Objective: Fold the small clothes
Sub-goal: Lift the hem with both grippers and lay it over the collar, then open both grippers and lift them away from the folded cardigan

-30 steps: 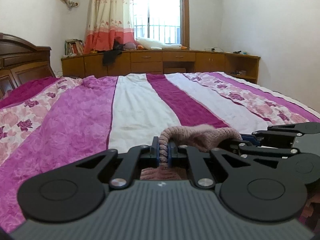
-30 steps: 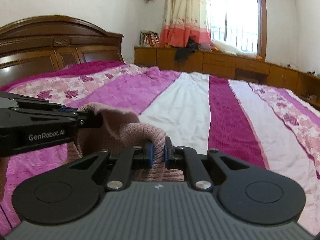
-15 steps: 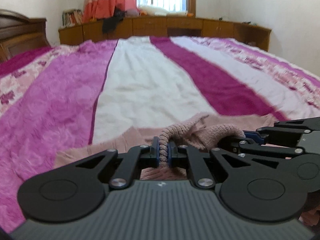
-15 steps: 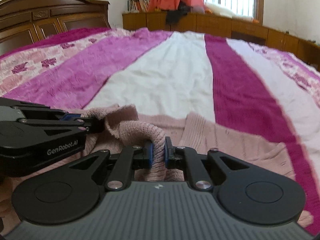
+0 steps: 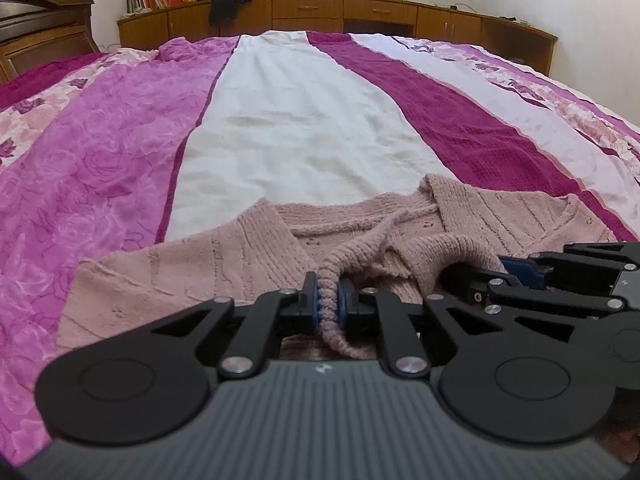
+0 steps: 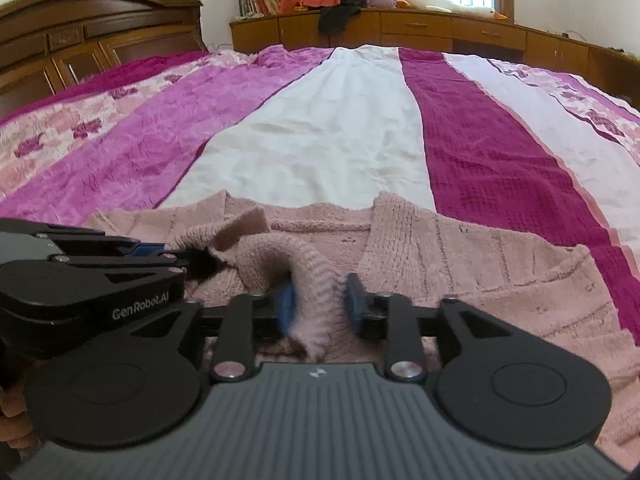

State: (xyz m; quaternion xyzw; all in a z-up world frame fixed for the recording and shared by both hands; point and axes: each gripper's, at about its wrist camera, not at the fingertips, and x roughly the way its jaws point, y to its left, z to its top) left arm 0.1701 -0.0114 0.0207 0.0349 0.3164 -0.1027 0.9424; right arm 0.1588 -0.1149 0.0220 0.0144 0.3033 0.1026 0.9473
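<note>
A pink knit sweater (image 5: 200, 268) lies spread on the striped bedspread (image 5: 300, 132), close in front of both grippers. My left gripper (image 5: 328, 300) still pinches a ribbed fold of it between its blue pads, and its jaws are starting to open. In the right wrist view the sweater (image 6: 480, 264) fills the foreground. My right gripper (image 6: 320, 304) has its jaws opening: a ribbed fold hangs loose between the blue pads, with a gap on the right side. Each gripper shows beside the other, the right gripper (image 5: 520, 272) and the left gripper (image 6: 160, 252).
The bed stretches far ahead in pink, white and magenta stripes (image 6: 320, 140). A dark wooden headboard (image 6: 80, 40) stands at the left. Low wooden cabinets (image 5: 360, 12) with books, dark clothing and a plush toy line the far wall under the window.
Both grippers came down with the sweater, which now lies flat on the bed. The right gripper's jaws have parted and let its fold go slack; the left still pinches its fold.
</note>
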